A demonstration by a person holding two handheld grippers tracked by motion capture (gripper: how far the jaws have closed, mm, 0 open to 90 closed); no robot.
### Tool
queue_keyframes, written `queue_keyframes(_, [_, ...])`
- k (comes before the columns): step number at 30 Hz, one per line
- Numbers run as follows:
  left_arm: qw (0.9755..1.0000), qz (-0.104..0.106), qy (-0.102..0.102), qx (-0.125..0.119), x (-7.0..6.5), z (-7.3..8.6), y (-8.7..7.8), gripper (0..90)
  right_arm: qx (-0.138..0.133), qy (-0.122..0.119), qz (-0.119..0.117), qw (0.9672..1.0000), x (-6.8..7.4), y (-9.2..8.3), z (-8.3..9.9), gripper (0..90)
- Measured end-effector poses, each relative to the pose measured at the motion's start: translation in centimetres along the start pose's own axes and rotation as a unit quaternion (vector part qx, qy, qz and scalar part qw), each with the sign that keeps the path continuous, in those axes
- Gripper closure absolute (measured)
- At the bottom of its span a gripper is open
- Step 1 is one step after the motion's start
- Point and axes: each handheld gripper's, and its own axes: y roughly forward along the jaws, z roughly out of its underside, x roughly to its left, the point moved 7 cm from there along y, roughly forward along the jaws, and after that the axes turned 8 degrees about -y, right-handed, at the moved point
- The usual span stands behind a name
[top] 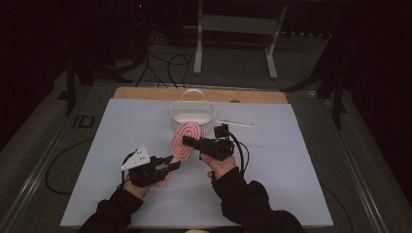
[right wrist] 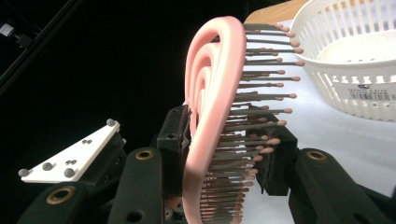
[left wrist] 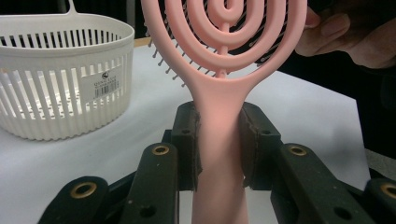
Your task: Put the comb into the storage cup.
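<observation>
High view: pink hairbrush, upright before basket, handle clamped by left gripper, head by right gripper.

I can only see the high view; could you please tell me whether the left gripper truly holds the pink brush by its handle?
Observer: Yes, the jaws of the left gripper press both sides of the handle of the pink brush.
Operator: Thanks. How does the right gripper meet the head?
Observer: One jaw lies against its smooth back, the other against the bristle tips.
Operator: Any marking on the basket?
Observer: A barcode label on its wall.
</observation>
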Motion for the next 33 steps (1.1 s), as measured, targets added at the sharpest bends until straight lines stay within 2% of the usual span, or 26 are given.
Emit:
queue_keyframes(8, [0.9998, -0.015, 0.010, 0.007, -0.1, 0.0, 0.1, 71.1, -0.004, -0.016, -0.005, 0.9999, 0.2, 0.1, 0.0, 63.4])
queue_keyframes(17, [0.9997, -0.020, 0.001, 0.010, -0.5, -0.2, 0.4, 69.8, -0.010, -0.047, 0.000, 0.9988, 0.8, -0.1, -0.2, 63.8])
queue_keyframes(18, [0.9997, -0.024, 0.001, 0.009, -0.5, -0.2, 0.4, 67.9, -0.010, -0.049, -0.001, 0.9987, 0.9, -0.1, -0.2, 63.8])
queue_keyframes(21, [0.9994, -0.032, -0.004, 0.014, -0.5, -0.3, 0.5, 51.5, -0.010, -0.057, 0.002, 0.9983, 0.8, 0.0, -0.2, 63.9])
queue_keyframes(24, [0.9991, -0.033, -0.013, 0.021, -0.5, -0.3, 0.6, 36.4, -0.013, -0.063, 0.003, 0.9979, 0.7, 0.0, -0.2, 63.9])
queue_keyframes(27, [0.9988, -0.034, -0.026, 0.022, -0.3, -0.4, 0.6, 25.4, -0.017, -0.067, 0.004, 0.9976, 0.5, -0.1, -0.5, 64.0])
queue_keyframes(33, [0.9981, -0.026, -0.051, 0.021, -0.1, -0.5, 0.5, 15.6, -0.026, -0.070, 0.011, 0.9971, 0.1, -0.7, -1.3, 64.3])
